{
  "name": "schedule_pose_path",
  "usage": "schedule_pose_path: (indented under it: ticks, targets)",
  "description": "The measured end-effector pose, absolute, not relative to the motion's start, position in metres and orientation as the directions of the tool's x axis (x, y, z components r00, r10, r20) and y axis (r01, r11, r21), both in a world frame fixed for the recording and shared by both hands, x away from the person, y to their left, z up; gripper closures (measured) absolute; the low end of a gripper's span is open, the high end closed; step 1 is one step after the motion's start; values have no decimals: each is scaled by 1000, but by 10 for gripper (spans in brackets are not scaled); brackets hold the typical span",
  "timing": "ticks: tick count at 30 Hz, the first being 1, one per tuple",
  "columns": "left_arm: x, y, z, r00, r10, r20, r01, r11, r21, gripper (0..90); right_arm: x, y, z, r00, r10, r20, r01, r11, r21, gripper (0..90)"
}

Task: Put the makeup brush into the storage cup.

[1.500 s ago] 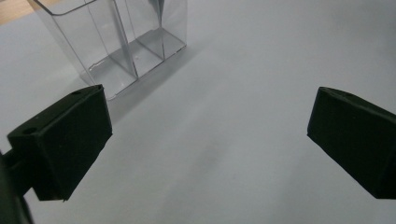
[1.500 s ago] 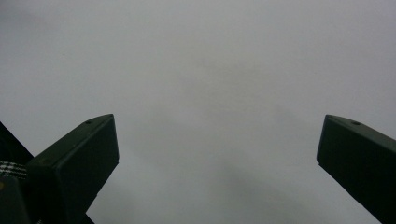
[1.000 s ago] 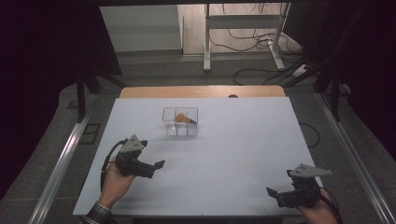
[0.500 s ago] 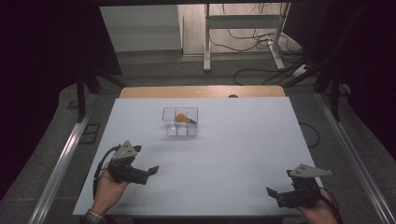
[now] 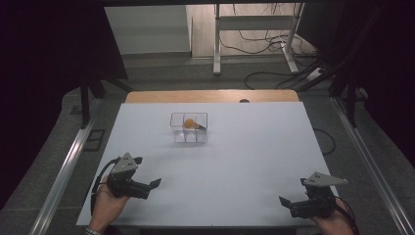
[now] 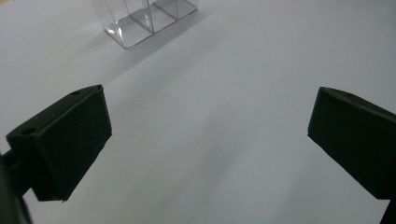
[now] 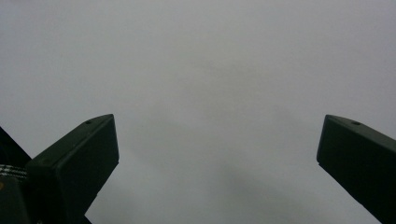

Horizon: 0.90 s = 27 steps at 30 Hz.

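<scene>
Resting near the table's [image 5: 244,161] front edge, the left tool [image 5: 155,183] and right tool [image 5: 283,200] are both gaping, empty. Farther off, the clear box [image 5: 189,128] is holding an orange ball [image 5: 188,123]: likely light, rigid, slippery; gripping opposite walls looks safest.

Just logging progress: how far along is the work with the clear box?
The orange object already lies inside the clear compartment box. Nothing is in hand: the left gripper and right gripper sit open near the table's near edge, apart from the box. Little looks left.
</scene>
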<state>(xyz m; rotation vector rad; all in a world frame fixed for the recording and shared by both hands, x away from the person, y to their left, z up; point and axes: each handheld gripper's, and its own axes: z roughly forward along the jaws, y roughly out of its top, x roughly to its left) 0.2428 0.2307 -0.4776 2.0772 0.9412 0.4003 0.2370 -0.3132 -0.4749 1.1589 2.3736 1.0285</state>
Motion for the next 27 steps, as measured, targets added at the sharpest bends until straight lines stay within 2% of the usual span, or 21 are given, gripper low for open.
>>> schedule_pose_path:
  ticks: [27]
  targets:
    - [211, 257, -485, 617, 787, -10, 519, -397, 757, 0, 237, -313, -475, -620, 783, 39, 567, 414, 712, 0]
